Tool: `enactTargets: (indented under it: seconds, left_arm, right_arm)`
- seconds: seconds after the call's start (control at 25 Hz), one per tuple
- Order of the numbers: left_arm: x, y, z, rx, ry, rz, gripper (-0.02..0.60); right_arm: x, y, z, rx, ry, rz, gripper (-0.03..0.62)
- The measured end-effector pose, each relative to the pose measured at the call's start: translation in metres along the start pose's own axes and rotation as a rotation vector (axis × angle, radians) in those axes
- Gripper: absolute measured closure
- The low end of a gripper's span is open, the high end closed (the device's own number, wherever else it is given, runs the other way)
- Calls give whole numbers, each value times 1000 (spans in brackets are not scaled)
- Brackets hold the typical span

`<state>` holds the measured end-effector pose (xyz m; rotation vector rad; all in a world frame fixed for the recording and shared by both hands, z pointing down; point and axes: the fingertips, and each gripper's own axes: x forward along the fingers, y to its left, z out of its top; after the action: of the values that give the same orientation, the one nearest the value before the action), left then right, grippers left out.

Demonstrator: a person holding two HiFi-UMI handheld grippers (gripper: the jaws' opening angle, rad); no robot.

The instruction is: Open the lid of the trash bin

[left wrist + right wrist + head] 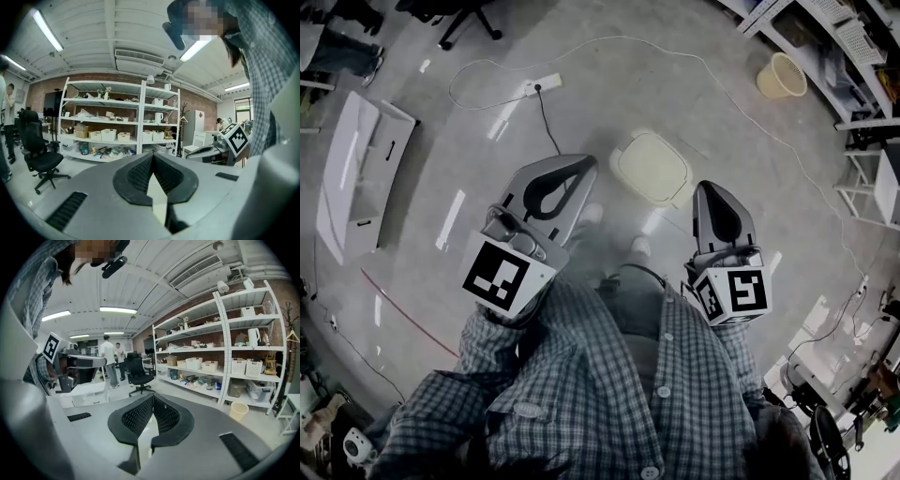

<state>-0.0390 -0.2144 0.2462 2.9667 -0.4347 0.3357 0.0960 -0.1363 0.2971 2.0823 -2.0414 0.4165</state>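
The trash bin (652,167) stands on the floor ahead of me, a pale, rounded-square bin seen from above with its lid down. My left gripper (584,167) is held up left of the bin, its jaws closed tip to tip on nothing. My right gripper (713,190) hovers just right of the bin, also shut and empty. Both are raised above the bin and apart from it. The left gripper view (152,155) and the right gripper view (152,397) look level across the room, so the bin does not show in them.
A white panel (356,169) lies on the floor at the left. A power strip (542,84) with cables lies beyond the bin. A yellow basket (781,75) stands by the shelves (853,47) at the right. People and an office chair (136,373) are across the room.
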Motion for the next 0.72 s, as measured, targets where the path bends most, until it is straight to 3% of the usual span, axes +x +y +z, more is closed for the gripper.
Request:
enactTargets:
  seconds: [0.32, 0.72]
  left_arm:
    - [23, 23, -14, 8, 40, -181, 577]
    - [72, 18, -47, 13, 119, -380, 577]
  right_arm:
    - [8, 4, -9, 67, 5, -175, 576]
    - [-18, 1, -59, 199, 57, -382, 576]
